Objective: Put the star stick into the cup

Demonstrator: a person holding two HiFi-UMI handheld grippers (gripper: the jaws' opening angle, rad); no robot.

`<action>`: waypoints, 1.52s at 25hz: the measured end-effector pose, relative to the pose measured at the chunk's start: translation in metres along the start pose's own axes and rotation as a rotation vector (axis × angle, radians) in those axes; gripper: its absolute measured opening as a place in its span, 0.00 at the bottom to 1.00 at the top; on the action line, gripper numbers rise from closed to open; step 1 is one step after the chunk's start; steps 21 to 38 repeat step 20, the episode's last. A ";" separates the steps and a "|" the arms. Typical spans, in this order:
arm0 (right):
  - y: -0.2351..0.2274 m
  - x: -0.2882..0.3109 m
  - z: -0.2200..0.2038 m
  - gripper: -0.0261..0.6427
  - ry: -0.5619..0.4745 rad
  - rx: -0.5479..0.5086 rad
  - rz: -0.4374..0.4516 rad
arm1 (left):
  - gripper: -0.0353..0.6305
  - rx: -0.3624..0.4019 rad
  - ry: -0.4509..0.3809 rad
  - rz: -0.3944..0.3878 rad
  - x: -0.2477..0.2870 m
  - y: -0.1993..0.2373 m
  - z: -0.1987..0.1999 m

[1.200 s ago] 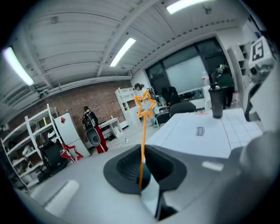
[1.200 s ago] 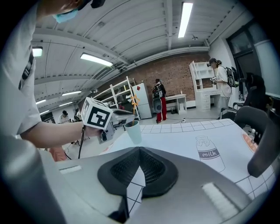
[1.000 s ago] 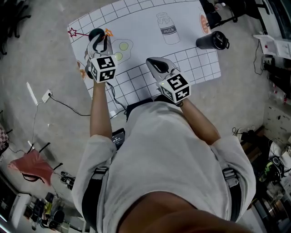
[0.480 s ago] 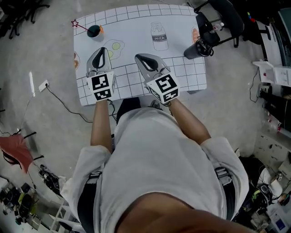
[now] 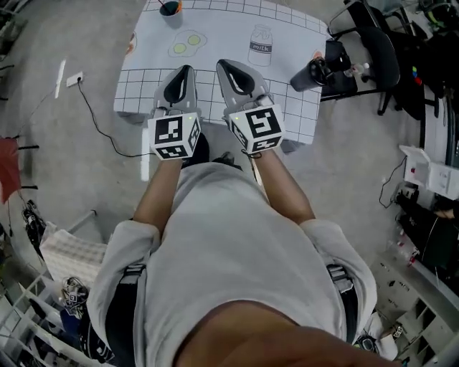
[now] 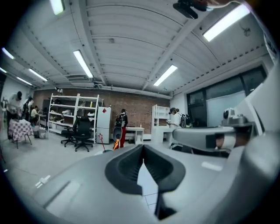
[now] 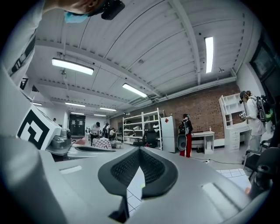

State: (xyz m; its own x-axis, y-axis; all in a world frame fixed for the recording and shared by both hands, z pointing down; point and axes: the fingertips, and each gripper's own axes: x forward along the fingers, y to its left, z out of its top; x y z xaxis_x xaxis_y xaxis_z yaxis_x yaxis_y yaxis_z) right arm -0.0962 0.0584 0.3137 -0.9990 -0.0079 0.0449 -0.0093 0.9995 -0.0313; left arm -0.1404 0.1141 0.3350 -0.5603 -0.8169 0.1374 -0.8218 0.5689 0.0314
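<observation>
The dark cup (image 5: 170, 7) stands at the far edge of the white grid mat (image 5: 215, 100), cut off by the top of the head view. In the left gripper view the red star stick (image 6: 100, 139) rises slanting out of the cup (image 6: 106, 151). My left gripper (image 5: 183, 72) (image 6: 143, 159) is shut and empty, held level well short of the cup. Beside it my right gripper (image 5: 226, 67) (image 7: 139, 151) is also shut with nothing in it. Both hang over the mat's near part.
A black tumbler (image 5: 315, 72) stands at the table's right edge, with a black chair (image 5: 373, 50) just beyond. A milk bottle (image 5: 261, 44) and fried eggs (image 5: 188, 43) are printed on the mat. A cable (image 5: 93, 115) runs across the floor at left. People stand far across the room.
My left gripper let go at the cup, shut, and drew back towards me. Both grippers rose and now point level side by side. The star stick stays in the cup.
</observation>
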 end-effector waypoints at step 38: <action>0.007 -0.045 -0.004 0.04 -0.043 0.060 -0.024 | 0.06 0.067 0.022 0.016 -0.035 -0.036 -0.003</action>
